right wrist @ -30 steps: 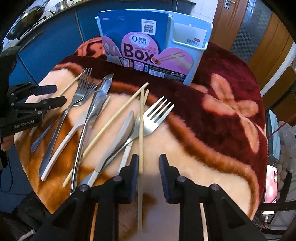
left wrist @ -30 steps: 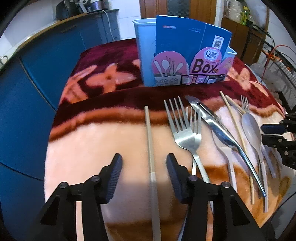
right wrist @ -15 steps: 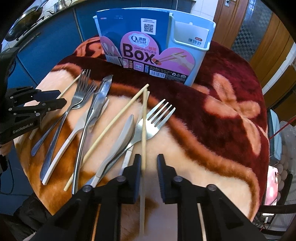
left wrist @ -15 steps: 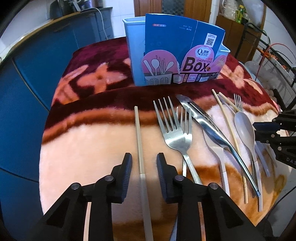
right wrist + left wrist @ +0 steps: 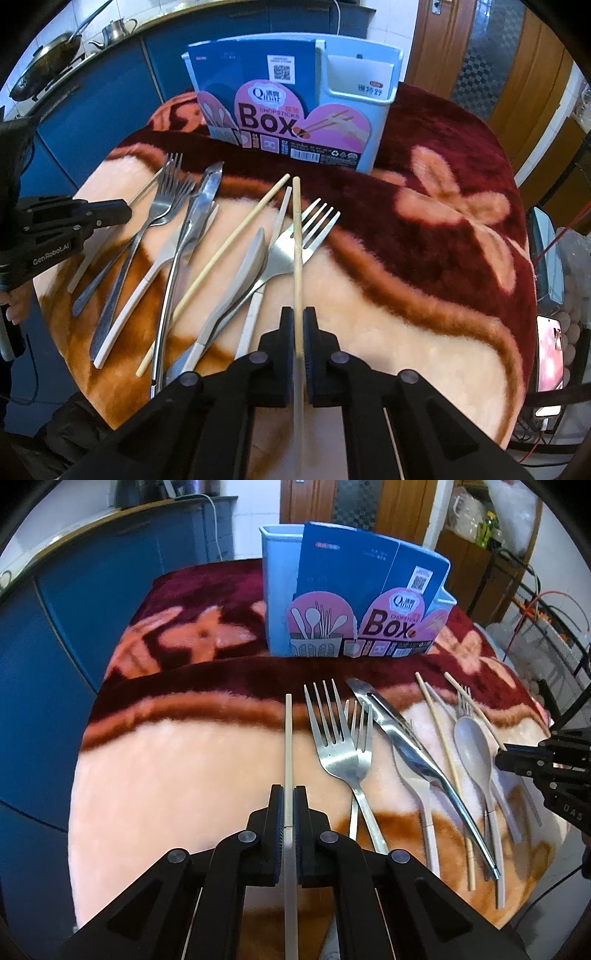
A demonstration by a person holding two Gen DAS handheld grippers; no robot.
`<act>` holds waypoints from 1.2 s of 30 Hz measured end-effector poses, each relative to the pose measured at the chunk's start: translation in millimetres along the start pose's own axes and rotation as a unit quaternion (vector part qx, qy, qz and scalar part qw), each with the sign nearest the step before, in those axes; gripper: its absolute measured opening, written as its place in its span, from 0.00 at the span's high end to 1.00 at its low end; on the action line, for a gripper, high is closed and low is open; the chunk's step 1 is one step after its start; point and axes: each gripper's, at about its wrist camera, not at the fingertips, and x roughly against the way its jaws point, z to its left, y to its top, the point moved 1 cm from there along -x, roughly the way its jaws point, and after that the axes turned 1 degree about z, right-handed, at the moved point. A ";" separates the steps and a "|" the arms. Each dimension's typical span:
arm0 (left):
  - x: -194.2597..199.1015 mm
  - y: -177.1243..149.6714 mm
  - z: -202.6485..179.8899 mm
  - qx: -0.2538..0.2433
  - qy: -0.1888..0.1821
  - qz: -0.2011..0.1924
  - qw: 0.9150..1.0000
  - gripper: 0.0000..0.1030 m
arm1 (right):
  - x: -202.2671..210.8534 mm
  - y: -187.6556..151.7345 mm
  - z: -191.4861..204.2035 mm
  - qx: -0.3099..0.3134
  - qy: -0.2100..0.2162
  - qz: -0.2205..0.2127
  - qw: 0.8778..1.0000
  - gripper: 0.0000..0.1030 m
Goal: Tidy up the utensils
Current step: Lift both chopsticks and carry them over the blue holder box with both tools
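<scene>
A pale grey chopstick [image 5: 288, 738] lies on the plush blanket, pointing at the light blue utensil holder [image 5: 280, 590]. My left gripper [image 5: 289, 794] is closing on it, its pads pressing both sides. In the right wrist view a wooden chopstick [image 5: 297, 240] crosses a steel fork [image 5: 284, 254]. My right gripper [image 5: 298, 317] is closing, pinching its lower part. Between the two grippers lie two forks [image 5: 340, 746], a steel knife [image 5: 406, 746], a grey spoon [image 5: 472, 746] and another wooden chopstick [image 5: 439, 731]. The holder [image 5: 354, 122] stands upright behind them, wrapped in a blue card sleeve.
The red and peach blanket [image 5: 424, 295] covers a round table whose edge falls away near both grippers. Blue cabinets [image 5: 74, 609] run along the left. A wok [image 5: 40, 51] sits on the counter. A lit phone [image 5: 550, 354] lies off the right edge.
Both grippers' jaws have closed from a wide gap, the left on the grey chopstick and the right on the wooden one. Neither hand has shifted much.
</scene>
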 end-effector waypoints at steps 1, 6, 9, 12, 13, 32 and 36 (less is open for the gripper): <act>1.5 -0.6 0.5 0.001 0.000 -0.003 1.000 0.95 | 3.2 -1.3 0.2 -0.001 -0.003 -0.006 1.000 0.94; 16.7 -3.9 5.7 0.015 -0.007 -0.033 0.999 0.95 | 14.6 -2.8 3.4 -0.003 -0.005 -0.028 1.000 0.94; 24.8 -4.9 8.4 0.024 -0.015 -0.047 0.998 0.95 | 20.6 -4.0 6.2 -0.003 -0.006 -0.040 0.999 0.94; 33.3 -7.1 8.6 0.030 -0.024 -0.060 0.997 0.95 | 23.6 -3.8 8.4 -0.007 -0.005 -0.048 0.999 0.94; 36.1 -8.0 8.8 0.031 -0.026 -0.065 0.997 0.95 | 25.1 -4.4 8.9 -0.009 -0.004 -0.052 0.999 0.94; 83.1 8.4 -1.5 0.042 -0.059 -0.183 0.980 0.95 | 65.6 3.8 1.6 -0.056 0.039 -0.191 0.979 0.94; 95.9 23.3 -3.0 0.043 -0.066 -0.219 0.972 0.95 | 75.9 14.0 -3.7 -0.064 0.050 -0.237 0.968 0.94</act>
